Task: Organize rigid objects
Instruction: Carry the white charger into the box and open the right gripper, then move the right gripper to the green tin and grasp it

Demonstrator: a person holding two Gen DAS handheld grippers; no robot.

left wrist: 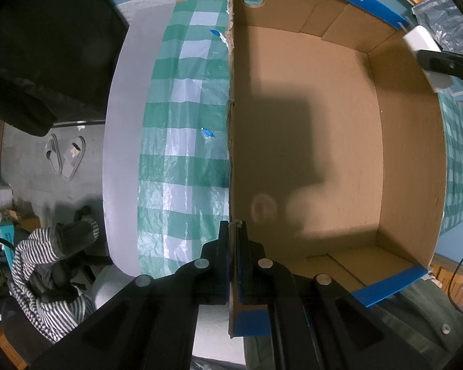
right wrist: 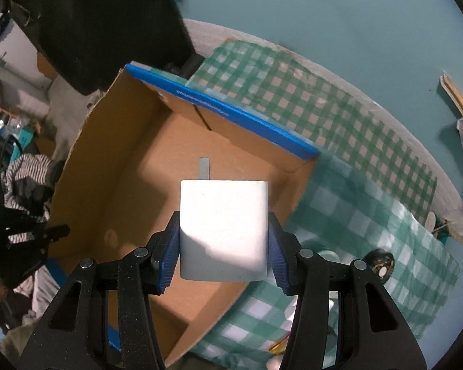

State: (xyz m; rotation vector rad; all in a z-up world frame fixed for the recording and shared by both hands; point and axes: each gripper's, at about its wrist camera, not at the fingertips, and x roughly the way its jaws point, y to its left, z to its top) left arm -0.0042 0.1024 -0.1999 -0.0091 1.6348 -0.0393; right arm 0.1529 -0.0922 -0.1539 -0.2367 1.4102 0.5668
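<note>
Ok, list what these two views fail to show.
- Right wrist view: the white plastic charger block held in the right tongs hides the open brown cardboard box floor beneath it; only one metal prong shows.
- Right wrist view: the small black round object on the green checked tablecloth is blurred and unidentifiable.
- Left wrist view: the left tongs cover the box wall they clamp.

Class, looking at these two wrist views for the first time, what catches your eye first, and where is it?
The white charger block, gripped by the right gripper, hangs over the open cardboard box. The left gripper pinches the box's near wall, on a green checked cloth.
</note>
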